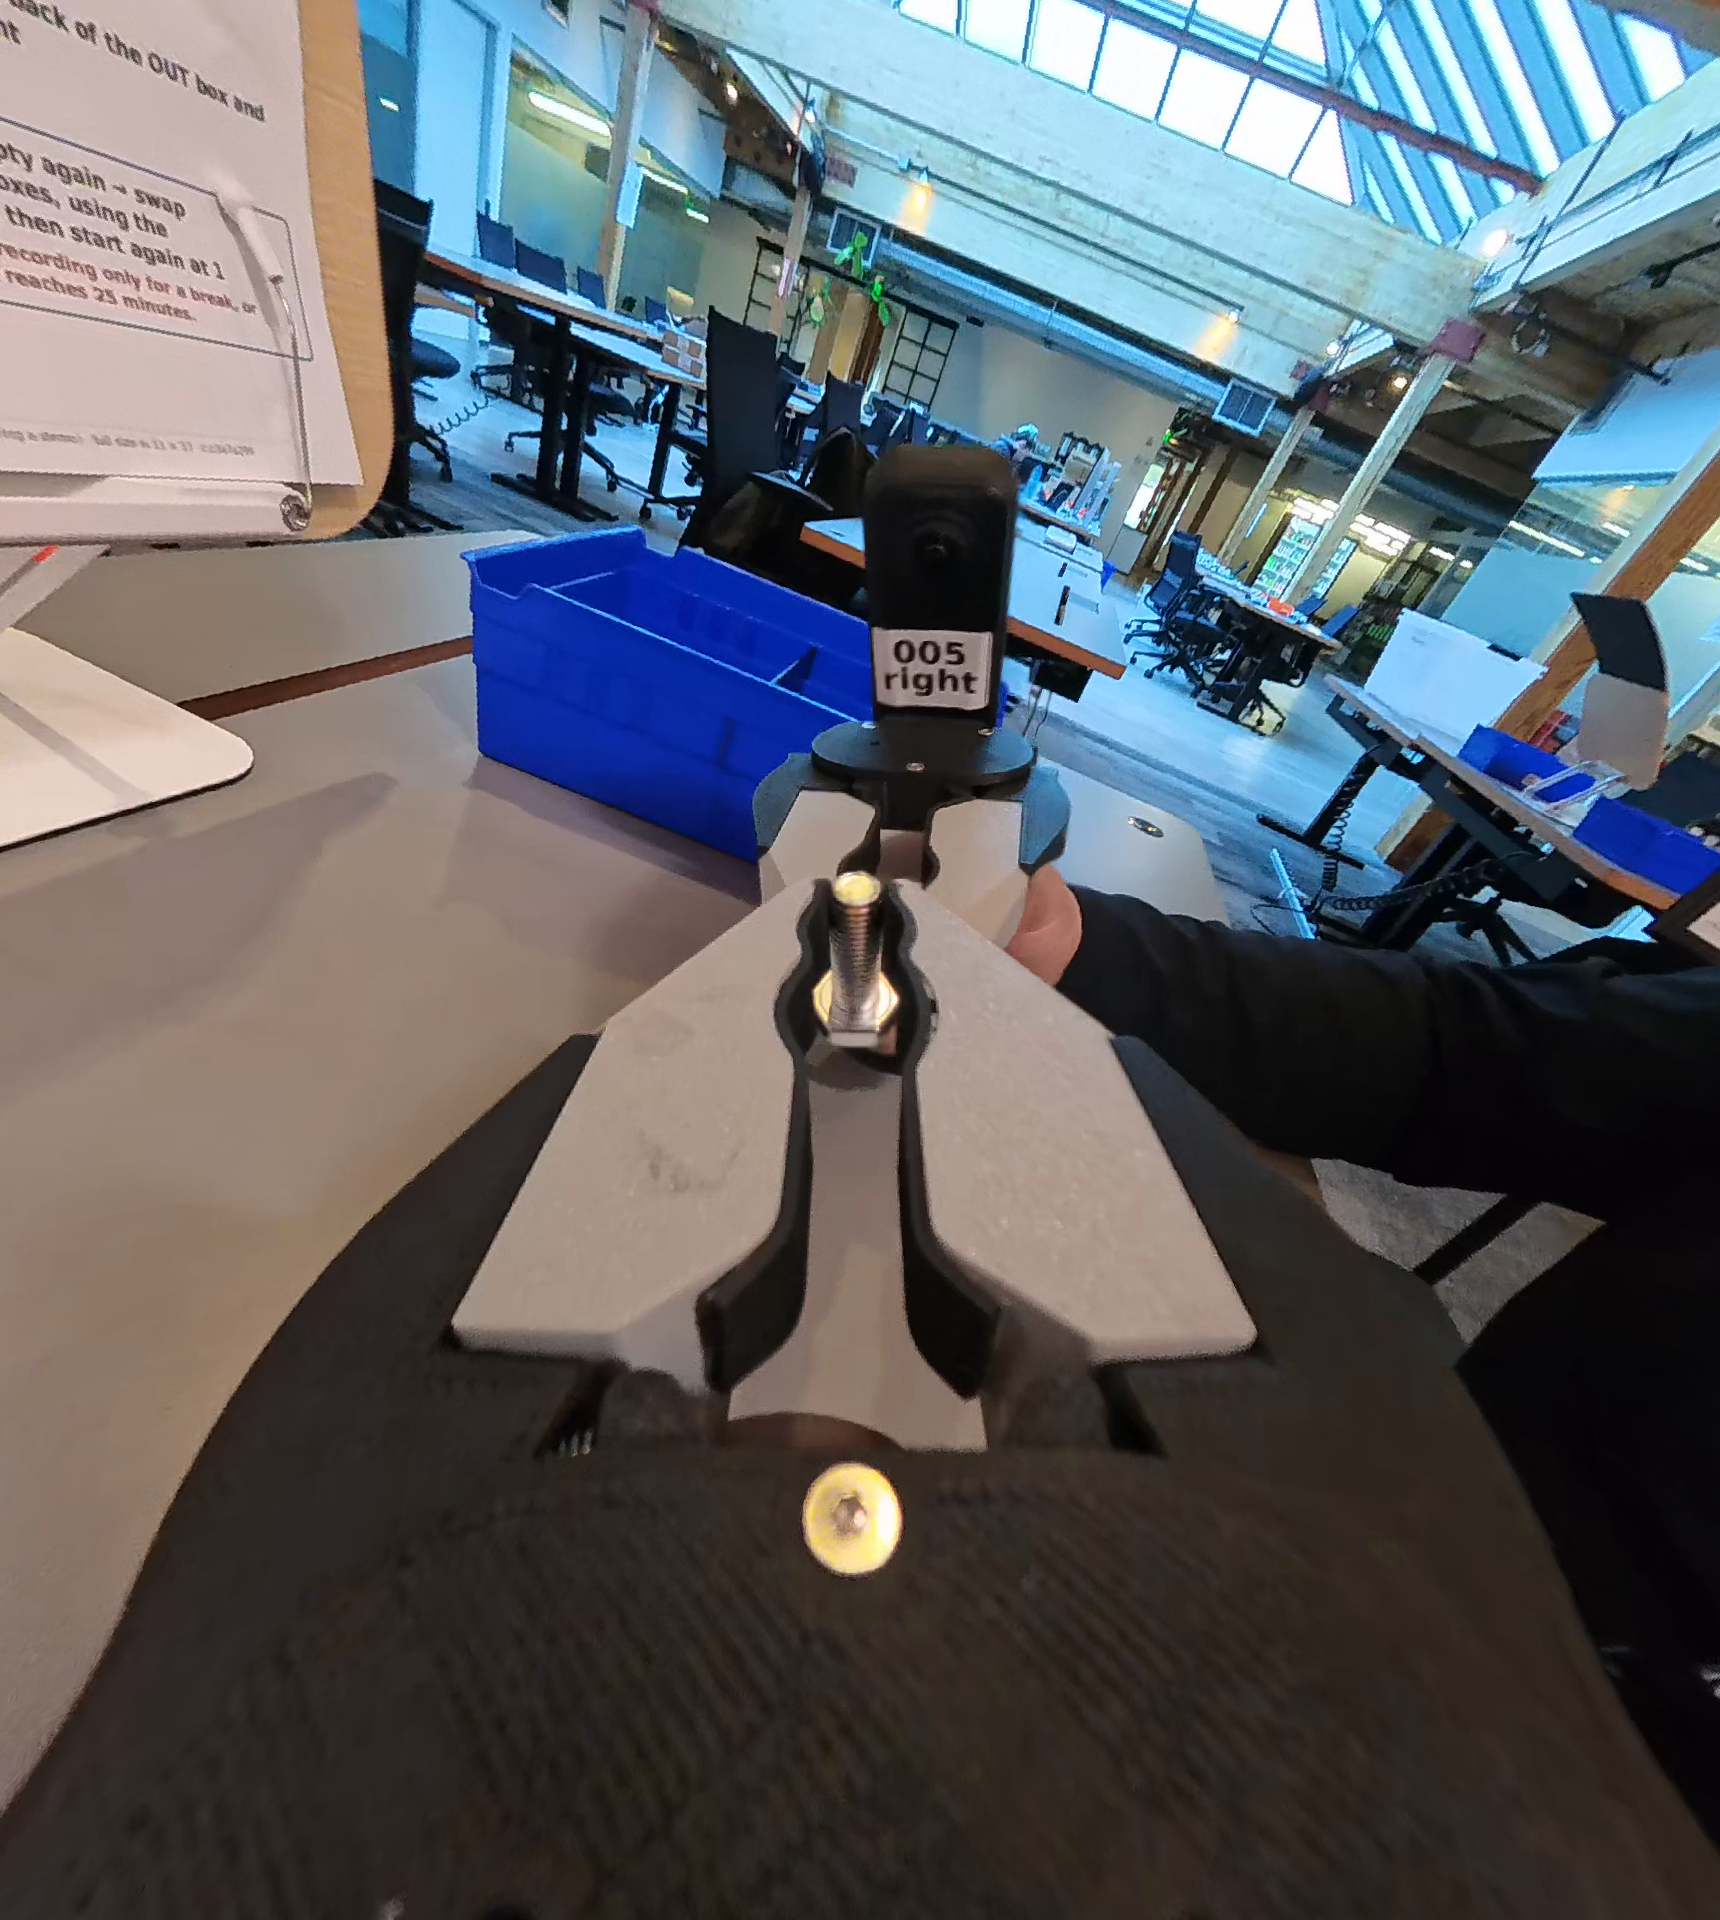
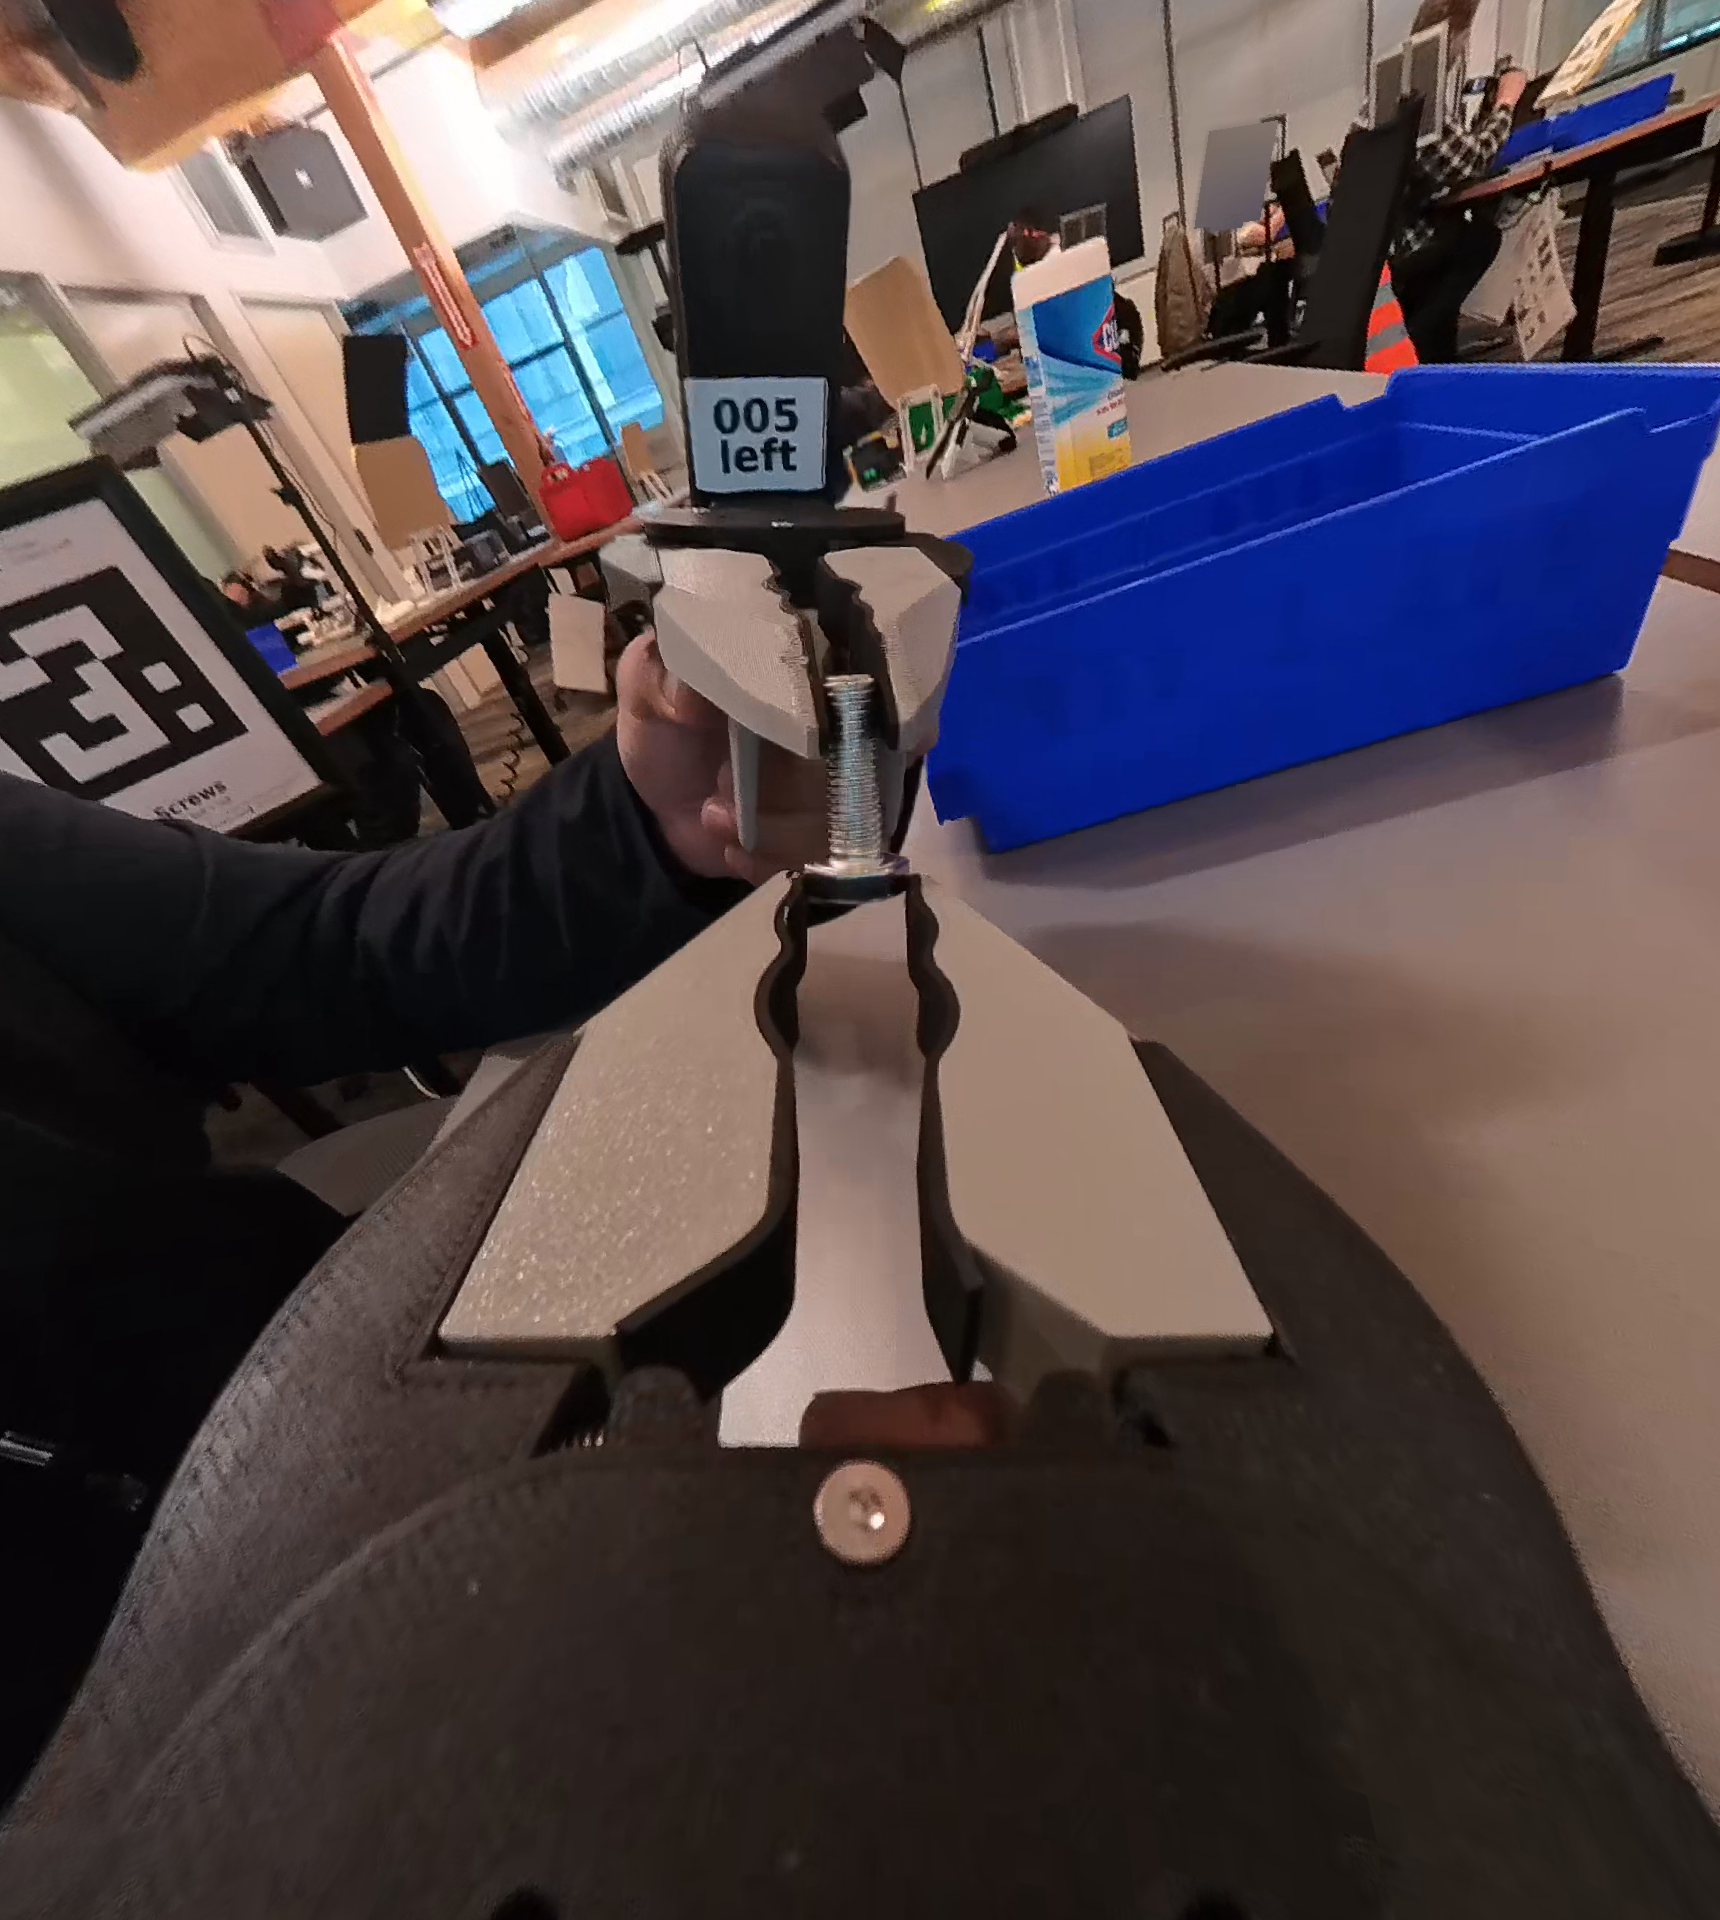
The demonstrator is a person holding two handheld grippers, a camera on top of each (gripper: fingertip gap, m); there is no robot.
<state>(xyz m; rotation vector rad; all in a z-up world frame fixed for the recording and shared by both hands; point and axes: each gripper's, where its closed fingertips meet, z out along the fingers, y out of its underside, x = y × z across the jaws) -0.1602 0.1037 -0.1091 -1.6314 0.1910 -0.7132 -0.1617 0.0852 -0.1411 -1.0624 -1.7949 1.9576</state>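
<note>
The left gripper [image 1: 854, 935] has its 2 fingers [image 1: 690, 1122] closed on a silver bolt [image 1: 854, 961], which lies along the channel between them with a hex nut [image 1: 856, 1013] on its thread. The bolt's plain end points forward toward the right gripper [image 1: 903, 852], which faces it head-on just beyond the tip, held by a hand [image 1: 1043, 920] in a dark sleeve.

From the right wrist view, the right gripper [image 2: 854, 883] has its fingers [image 2: 658, 1132] drawn nearly together at the tips, pinching the wide end of the bolt [image 2: 851, 764] there; whether they bear on the head itself or on a washer is hard to tell. The threaded shaft stands up from those tips into the left gripper [image 2: 840, 665], held by the other hand [image 2: 690, 758].

Both grippers hang above a grey tabletop [image 2: 1355, 987]. A blue bin [image 2: 1303, 613] sits on it just beyond them, and a white wipes canister [image 2: 1069, 374] stands farther back. A printed sheet on a stand [image 1: 108, 239] is at the left, and a framed black-and-white marker sign [image 2: 87, 665] sits beside the dark sleeve.
</note>
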